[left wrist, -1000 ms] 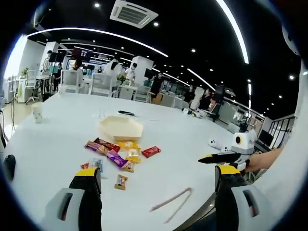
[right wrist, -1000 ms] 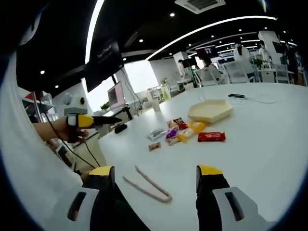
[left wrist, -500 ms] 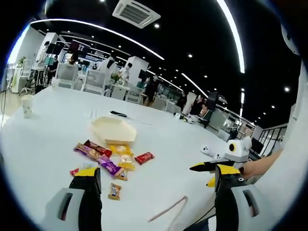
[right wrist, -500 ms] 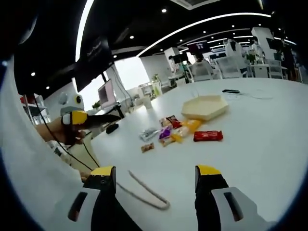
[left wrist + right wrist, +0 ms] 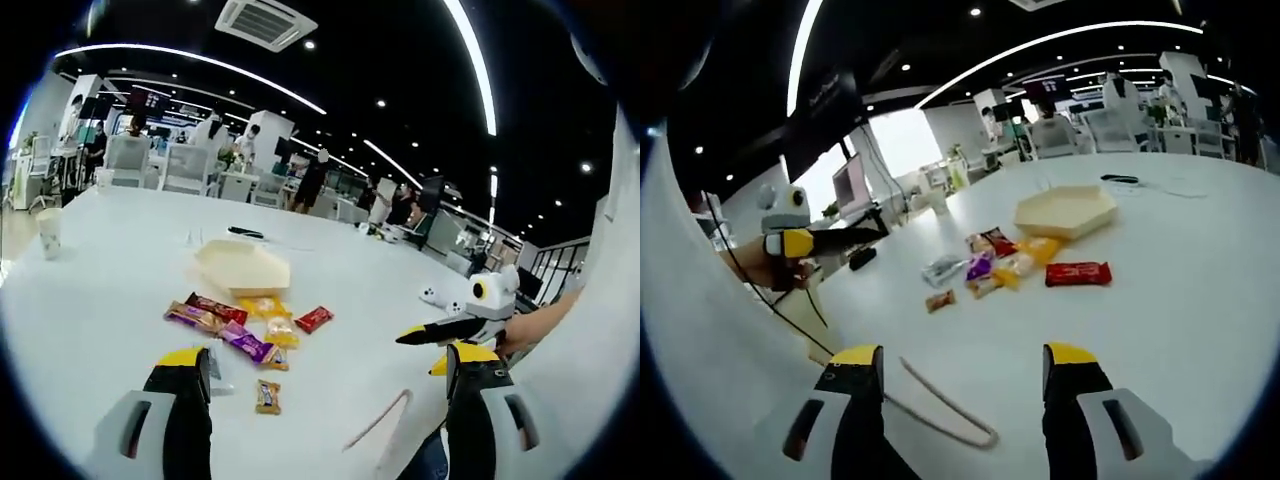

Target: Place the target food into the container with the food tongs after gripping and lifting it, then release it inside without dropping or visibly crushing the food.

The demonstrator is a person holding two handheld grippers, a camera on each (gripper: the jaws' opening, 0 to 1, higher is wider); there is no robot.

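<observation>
Tongs point(image 5: 945, 405) — between right jaws, untouched

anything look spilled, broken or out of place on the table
Nothing looks damaged or spilled. The wrapped snacks lie loose in a scattered cluster on the white table beside the empty hexagonal tray, and the tongs lie flat near the table's edge, ungripped. Both grippers hover open above the table.
</observation>
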